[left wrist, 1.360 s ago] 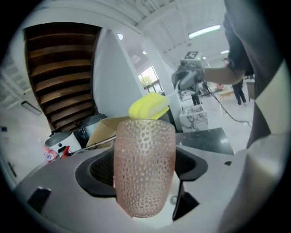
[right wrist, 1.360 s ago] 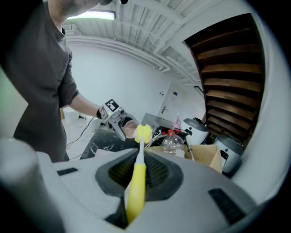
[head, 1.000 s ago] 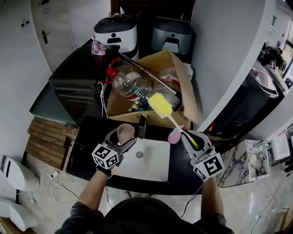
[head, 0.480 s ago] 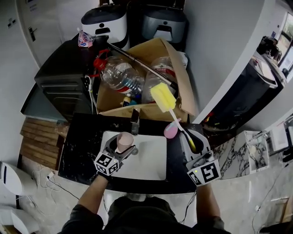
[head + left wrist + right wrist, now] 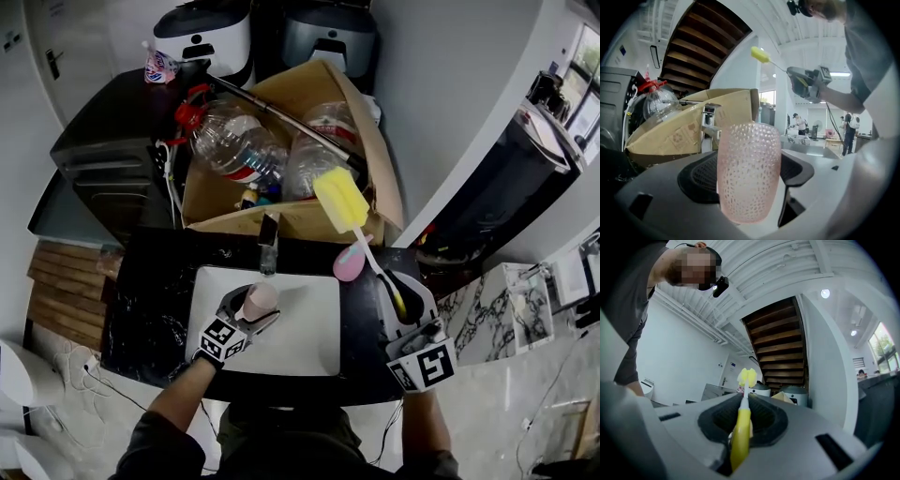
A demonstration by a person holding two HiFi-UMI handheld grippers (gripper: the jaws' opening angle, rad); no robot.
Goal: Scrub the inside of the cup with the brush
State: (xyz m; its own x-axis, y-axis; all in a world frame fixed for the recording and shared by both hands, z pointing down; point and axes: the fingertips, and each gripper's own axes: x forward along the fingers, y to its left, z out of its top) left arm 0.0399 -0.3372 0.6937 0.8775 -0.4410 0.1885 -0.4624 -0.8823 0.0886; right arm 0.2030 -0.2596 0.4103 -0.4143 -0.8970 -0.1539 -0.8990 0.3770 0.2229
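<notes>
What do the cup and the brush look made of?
Cup: translucent pink, dimpled, glossy; glass or hard plastic, unclear. Brush: smooth yellow handle, likely plastic; its head looks matte and blocky, probably sponge foam.

- The cup (image 5: 749,168) hides its bottom rim inside the left gripper (image 5: 749,176).
- The brush (image 5: 739,437) handle's lower end vanishes within the right gripper (image 5: 743,422).
- The far-off people (image 5: 800,124) are too small to make out.
</notes>
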